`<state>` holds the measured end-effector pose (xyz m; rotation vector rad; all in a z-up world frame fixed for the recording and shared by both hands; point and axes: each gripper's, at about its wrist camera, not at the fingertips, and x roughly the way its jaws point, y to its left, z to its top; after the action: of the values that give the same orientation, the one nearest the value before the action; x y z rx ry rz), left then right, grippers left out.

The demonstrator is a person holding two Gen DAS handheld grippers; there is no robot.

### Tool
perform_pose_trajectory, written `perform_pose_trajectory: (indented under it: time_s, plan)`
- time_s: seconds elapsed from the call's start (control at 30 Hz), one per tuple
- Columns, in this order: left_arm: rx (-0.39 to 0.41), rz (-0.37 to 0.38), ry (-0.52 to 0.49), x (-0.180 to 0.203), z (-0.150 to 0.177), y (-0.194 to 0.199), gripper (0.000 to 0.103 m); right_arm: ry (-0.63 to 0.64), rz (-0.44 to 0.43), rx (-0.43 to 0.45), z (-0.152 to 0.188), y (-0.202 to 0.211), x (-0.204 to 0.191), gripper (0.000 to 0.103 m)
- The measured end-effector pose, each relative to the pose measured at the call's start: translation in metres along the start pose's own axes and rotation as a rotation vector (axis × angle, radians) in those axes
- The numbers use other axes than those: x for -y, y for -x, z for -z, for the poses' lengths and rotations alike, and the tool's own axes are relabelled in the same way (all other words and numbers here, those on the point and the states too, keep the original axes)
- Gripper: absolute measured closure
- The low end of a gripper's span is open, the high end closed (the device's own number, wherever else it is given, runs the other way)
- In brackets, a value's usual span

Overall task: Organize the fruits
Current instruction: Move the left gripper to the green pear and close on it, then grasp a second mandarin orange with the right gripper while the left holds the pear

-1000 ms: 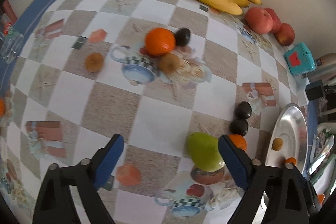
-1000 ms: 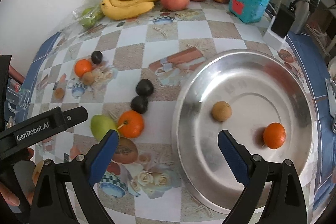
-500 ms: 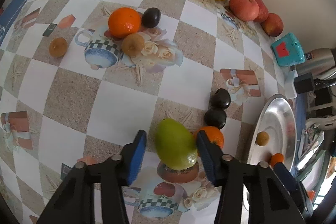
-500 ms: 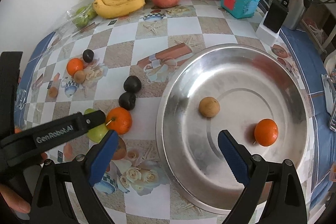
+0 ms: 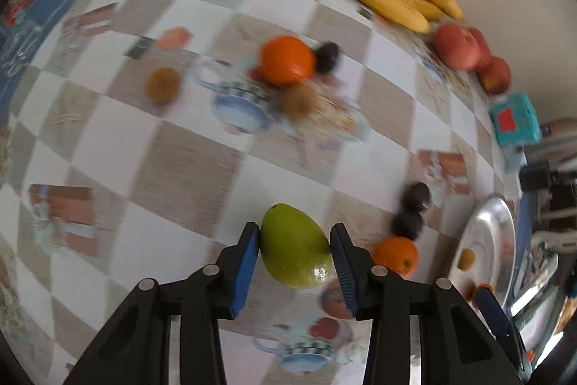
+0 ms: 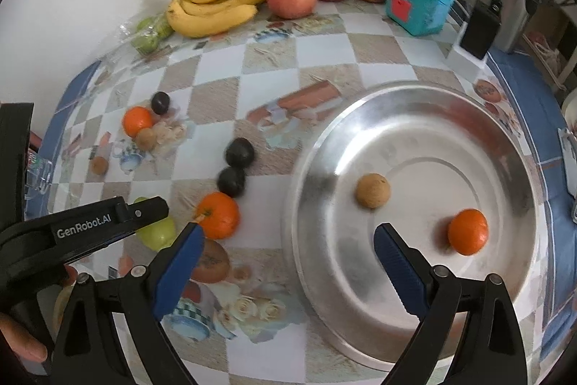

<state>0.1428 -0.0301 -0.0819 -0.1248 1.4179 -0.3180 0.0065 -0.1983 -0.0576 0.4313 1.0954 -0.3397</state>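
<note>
The left gripper (image 5: 295,249) has just been closing its jaws and both blue pads now press on the green pear (image 5: 295,247), beside an orange (image 5: 395,256) on the checkered tablecloth (image 5: 187,168). The right gripper (image 6: 288,246) hangs wide open, holding nothing, above the steel plate (image 6: 414,103), which carries 2 small fruits.

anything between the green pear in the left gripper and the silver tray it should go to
Yes. An orange sits right beside the green pear that the left gripper has just closed on, with two dark fruits behind it, toward the silver tray.
</note>
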Motion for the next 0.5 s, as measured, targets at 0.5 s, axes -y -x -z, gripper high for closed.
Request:
perform_pose_trajectory:
  time_s: [0.5]
  plan:
    - [0.016,-0.001,0.100,-0.043,-0.012,0.014,0.061,0.117,-0.020,-0.046,-0.003,-0.036,-0.048,0.039]
